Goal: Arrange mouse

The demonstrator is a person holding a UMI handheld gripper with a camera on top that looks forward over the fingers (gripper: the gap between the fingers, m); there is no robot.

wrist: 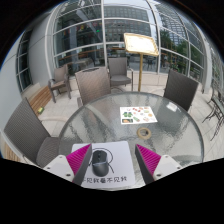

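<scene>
A dark grey computer mouse (pixel 102 160) lies on a white sheet (pixel 113 176) with printed characters, on a round glass table (pixel 120 125). The mouse sits between my fingers, nearer the left pad, with a gap at either side. My gripper (pixel 113 160) is open; its magenta pads (pixel 78 159) stand wide apart on either side of the sheet. The mouse rests on the sheet on its own.
A second printed card (pixel 139 114) with small pictures lies farther across the table. Grey chairs (pixel 94 84) ring the table. A wooden lectern (pixel 141 44) stands beyond, before a tall glass building front.
</scene>
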